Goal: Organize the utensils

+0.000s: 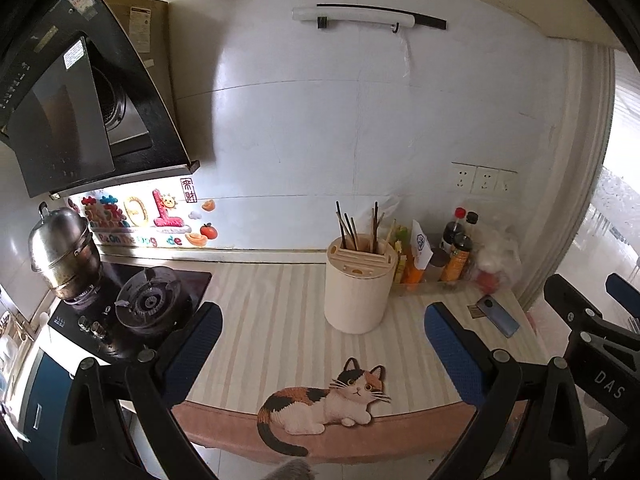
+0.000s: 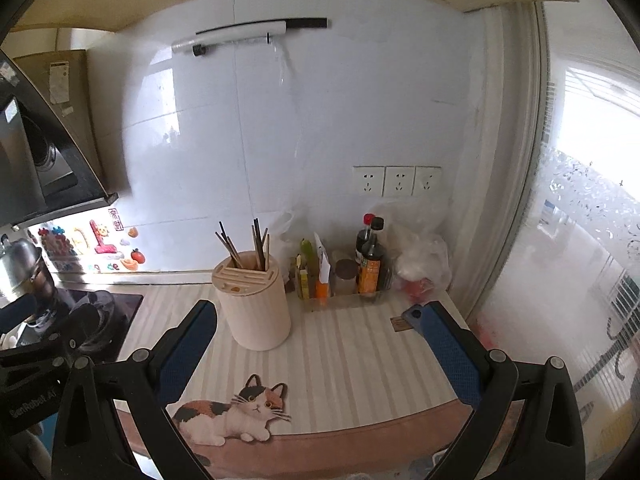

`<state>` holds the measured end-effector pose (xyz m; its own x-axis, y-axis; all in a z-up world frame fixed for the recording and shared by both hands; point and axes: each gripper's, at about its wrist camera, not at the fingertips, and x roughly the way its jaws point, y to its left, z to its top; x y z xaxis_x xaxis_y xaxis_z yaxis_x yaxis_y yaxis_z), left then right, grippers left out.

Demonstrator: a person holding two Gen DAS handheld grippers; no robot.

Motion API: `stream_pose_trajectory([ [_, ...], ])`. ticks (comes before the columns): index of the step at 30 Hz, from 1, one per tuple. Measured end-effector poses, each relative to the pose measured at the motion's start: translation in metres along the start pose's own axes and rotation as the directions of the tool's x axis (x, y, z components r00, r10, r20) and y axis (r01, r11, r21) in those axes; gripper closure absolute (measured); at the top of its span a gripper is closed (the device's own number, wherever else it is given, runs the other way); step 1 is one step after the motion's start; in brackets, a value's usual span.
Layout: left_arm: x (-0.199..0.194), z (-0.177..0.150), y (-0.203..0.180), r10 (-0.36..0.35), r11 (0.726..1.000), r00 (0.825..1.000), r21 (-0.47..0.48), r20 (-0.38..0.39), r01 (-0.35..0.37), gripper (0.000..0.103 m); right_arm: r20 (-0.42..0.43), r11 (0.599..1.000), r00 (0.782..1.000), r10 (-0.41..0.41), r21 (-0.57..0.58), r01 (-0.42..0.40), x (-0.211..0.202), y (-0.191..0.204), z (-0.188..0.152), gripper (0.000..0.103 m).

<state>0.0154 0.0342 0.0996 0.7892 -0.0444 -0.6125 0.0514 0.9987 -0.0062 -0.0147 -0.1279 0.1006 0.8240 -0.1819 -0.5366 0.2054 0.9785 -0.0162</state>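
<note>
Two tools (image 1: pixel 324 336) (image 2: pixel 320 332) agape, empty

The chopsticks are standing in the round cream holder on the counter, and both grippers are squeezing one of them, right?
Not quite. The chopsticks do stand in the round cream holder on the striped counter, but neither gripper squeezes one. The left wrist view shows the left gripper open and empty, and the right wrist view shows the right gripper open and empty too.
</note>
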Motion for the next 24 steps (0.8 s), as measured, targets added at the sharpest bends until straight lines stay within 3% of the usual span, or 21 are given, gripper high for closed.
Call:
stream_pose_trajectory([
  [24, -0.011, -0.008, -0.006, 0.073, 0.997, 0.997, -0.036, 0.000, -0.073, 0.000, 0.001, 0.998, 0.999, 0.033, -0.054, -0.033, -0.007, -0.005, 0.002, 0.000],
])
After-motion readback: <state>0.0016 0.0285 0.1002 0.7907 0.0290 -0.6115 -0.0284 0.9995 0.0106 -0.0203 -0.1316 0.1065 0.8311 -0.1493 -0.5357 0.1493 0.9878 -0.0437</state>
